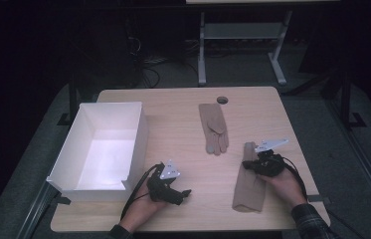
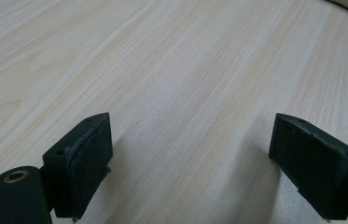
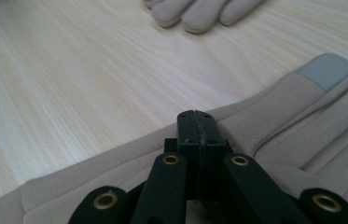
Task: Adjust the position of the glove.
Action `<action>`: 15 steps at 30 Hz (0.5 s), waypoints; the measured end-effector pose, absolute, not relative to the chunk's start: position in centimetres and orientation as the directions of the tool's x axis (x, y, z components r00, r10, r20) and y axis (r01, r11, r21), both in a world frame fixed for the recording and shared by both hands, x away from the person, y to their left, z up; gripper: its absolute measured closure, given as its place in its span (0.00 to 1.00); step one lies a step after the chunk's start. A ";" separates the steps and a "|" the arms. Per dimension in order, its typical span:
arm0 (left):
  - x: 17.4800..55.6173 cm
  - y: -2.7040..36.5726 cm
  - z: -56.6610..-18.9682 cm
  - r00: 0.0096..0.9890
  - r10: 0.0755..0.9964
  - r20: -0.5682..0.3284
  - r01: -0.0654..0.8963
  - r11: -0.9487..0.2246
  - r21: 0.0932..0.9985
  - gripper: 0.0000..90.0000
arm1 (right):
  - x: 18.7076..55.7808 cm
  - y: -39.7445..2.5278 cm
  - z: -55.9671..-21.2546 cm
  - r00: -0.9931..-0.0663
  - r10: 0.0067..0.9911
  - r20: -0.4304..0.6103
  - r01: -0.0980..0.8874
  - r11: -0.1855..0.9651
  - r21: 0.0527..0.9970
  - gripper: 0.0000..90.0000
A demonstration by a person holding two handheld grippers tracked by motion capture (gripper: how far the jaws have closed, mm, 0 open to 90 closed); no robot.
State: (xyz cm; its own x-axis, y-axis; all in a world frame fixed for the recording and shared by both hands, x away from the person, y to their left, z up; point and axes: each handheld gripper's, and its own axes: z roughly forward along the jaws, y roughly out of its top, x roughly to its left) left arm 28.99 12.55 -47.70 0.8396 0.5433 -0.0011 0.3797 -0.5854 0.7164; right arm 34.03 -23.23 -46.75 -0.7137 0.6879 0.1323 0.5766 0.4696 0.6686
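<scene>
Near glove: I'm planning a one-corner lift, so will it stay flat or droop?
Near glove looks like thin soft fabric lying flat, so it will probably droop. The right hand-held gripper sits shut on it; the fabric likely bunches.

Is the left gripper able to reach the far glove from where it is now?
Probably yes. The left gripper is open and the bare table lies between it and the far glove; the white box stands aside.
</scene>
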 end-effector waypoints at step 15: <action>28.9 12.6 -47.7 0.836 0.549 0.000 0.383 -0.583 0.717 0.14 | 33.5 -19.8 -46.7 -0.786 0.607 0.115 0.512 0.536 0.671 1.00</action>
